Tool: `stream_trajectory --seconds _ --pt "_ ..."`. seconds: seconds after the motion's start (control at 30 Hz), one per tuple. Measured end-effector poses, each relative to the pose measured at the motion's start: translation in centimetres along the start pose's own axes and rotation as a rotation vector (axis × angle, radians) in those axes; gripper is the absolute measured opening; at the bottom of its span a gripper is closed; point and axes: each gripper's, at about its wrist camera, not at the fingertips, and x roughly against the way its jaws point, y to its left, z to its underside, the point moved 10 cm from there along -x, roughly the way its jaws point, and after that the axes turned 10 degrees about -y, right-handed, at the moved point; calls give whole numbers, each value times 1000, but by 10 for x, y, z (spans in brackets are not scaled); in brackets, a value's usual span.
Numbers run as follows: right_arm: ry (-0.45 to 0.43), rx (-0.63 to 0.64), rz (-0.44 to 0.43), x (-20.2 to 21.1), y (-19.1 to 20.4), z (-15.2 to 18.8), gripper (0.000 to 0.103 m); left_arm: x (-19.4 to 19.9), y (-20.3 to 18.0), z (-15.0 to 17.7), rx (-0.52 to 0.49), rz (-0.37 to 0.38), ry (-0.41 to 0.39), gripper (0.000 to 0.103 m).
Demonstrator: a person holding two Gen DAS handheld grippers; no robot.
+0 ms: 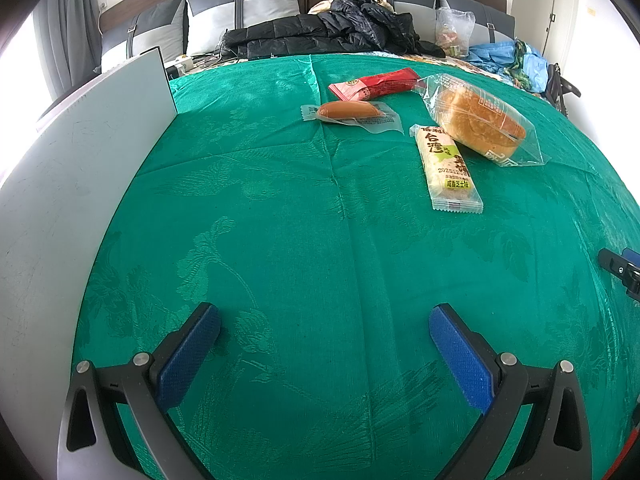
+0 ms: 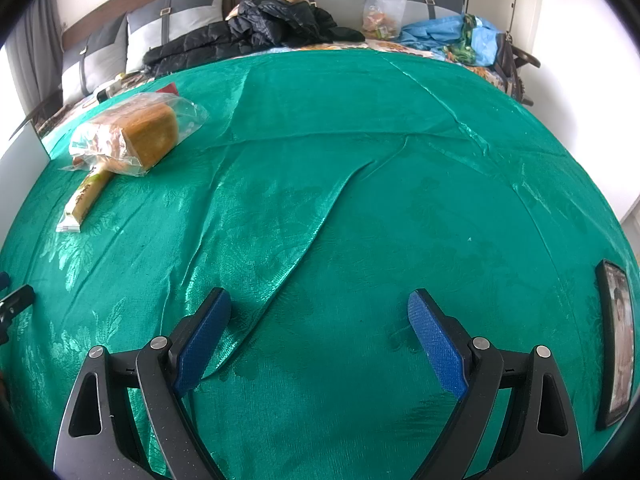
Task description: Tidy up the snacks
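Left wrist view: the left tongs [image 1: 324, 320] hang spread wide with nothing between them, over the green cloth [image 1: 280, 220]. Well ahead and to their right lie four snacks: a bagged bread loaf [image 1: 478, 120], a pale wrapped bar [image 1: 446, 166] touching its near side, a sealed sausage [image 1: 348, 112] and a red packet [image 1: 376, 84] beyond it. A white box [image 1: 80, 168] stands to the left.

Right wrist view: the right tongs [image 2: 320, 312] are likewise spread and hold nothing. The loaf [image 2: 136, 136] and bar [image 2: 82, 200] lie far ahead-left; a framed picture [image 2: 616, 344] lies right.

Bagged bread loaf [image 1: 478, 122] overlaps yellow snack bar [image 1: 447, 168]; sausage pack [image 1: 350, 114] touches red packet [image 1: 376, 84], all flat.
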Motion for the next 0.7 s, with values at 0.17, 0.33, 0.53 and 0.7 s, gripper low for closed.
stream_trajectory --seconds 0.17,0.33,0.53,0.7 --pt "0 0 0 0 0 0 92 0 0 0 0 0 0 103" --pt "0 1 0 0 0 0 92 -1 -1 0 0 0 0 103" --pt "0 0 3 0 0 0 93 0 0 0 0 0 0 103" --pt "3 -16 19 -1 1 -1 94 0 0 0 0 0 0 103"
